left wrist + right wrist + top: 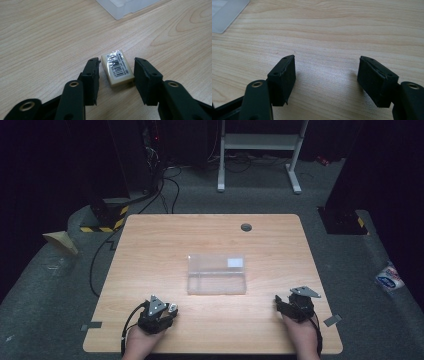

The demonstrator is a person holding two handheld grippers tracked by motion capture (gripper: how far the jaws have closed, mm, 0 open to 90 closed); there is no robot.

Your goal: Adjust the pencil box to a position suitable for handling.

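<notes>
Right now the little eraser (117, 67) lies between the left gripper's (116, 72) spread jaws, long side pointing toward the clear box (126, 7), not yet pinched

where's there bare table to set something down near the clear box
The table is bare behind the clear box, up to the grommet, and along both sides of the box out to the edges. The front strip between the two grippers is bare too. It is tight only at the left gripper, where the eraser lies between its jaws. The right gripper stands open over bare wood.
</notes>
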